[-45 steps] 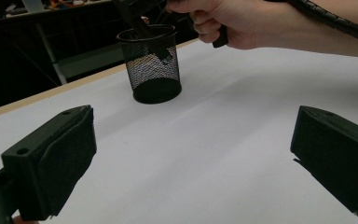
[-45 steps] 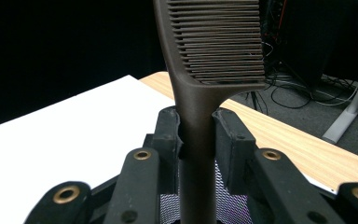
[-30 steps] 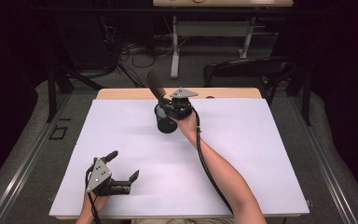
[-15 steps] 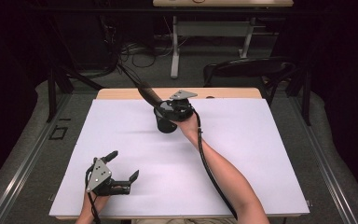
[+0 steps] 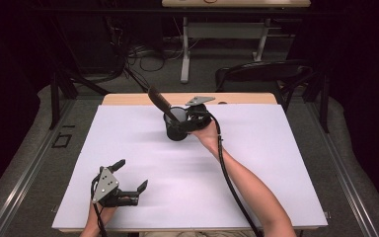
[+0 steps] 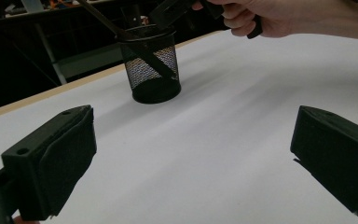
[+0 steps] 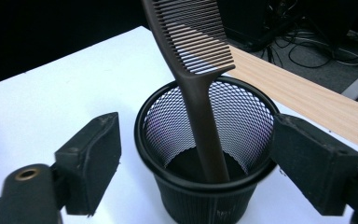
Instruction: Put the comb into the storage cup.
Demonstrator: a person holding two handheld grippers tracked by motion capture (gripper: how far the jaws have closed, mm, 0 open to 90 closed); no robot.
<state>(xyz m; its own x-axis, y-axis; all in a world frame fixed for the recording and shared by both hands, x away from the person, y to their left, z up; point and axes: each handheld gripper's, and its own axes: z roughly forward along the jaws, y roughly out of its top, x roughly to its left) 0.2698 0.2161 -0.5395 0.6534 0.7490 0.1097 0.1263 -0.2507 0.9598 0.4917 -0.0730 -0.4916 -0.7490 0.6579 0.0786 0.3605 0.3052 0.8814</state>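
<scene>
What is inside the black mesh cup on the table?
A dark comb stands tilted in the cup, handle end down on the bottom, teeth sticking out above the rim. Nothing else shows inside; the near wall hides part of the bottom.

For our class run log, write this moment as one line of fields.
comb: handle-down in mesh cup, leaning | right gripper: open, jaws either side of cup | left gripper: open, idle | table

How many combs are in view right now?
1. The comb stands handle down in the mesh cup, leaning on its rim, teeth sticking out above. The cup's floor looks otherwise bare, though the near wall hides part of it.
</scene>
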